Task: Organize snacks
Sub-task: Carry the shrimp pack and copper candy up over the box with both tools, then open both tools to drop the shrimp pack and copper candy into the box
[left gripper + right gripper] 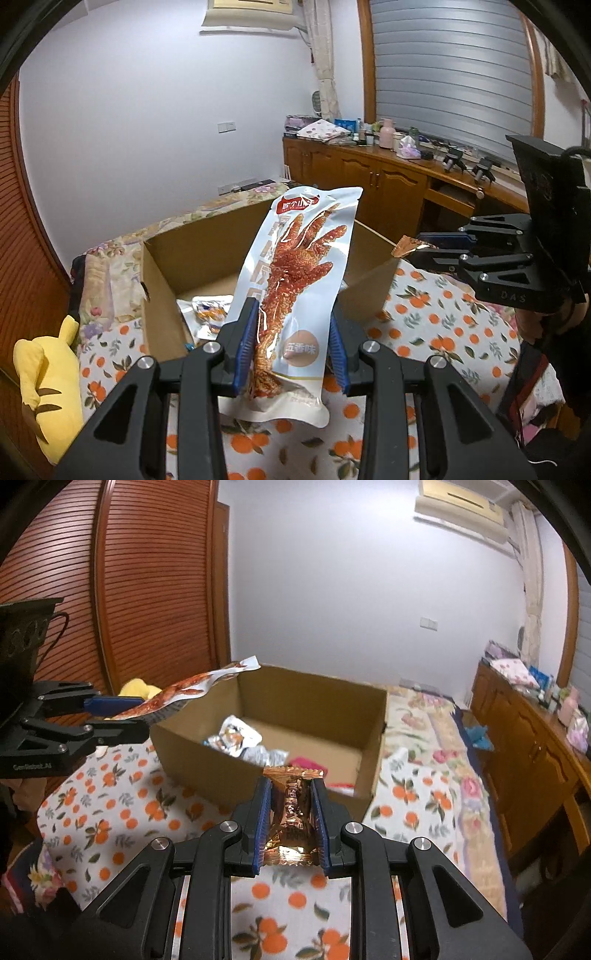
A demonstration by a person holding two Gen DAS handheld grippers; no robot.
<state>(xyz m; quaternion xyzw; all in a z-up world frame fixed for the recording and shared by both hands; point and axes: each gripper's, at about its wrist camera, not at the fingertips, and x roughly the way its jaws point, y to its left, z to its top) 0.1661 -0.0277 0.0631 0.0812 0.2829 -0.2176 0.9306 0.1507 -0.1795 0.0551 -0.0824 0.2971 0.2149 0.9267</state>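
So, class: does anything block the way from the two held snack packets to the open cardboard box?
Nothing visible does. The chicken-foot packet and copper packet are held before the open-topped cardboard box.

Black gripper [291, 332], blue pads [245, 343]

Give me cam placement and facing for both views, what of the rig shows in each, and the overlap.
Left wrist: sits on the left gripper, looks along its fingers at the chicken-foot snack pack and cardboard box; the right gripper enters at right.
Right wrist: sits on the right gripper, looks at the gold wrapper and box; left gripper at left.
Shared: box, both grippers, orange-print bedcover.
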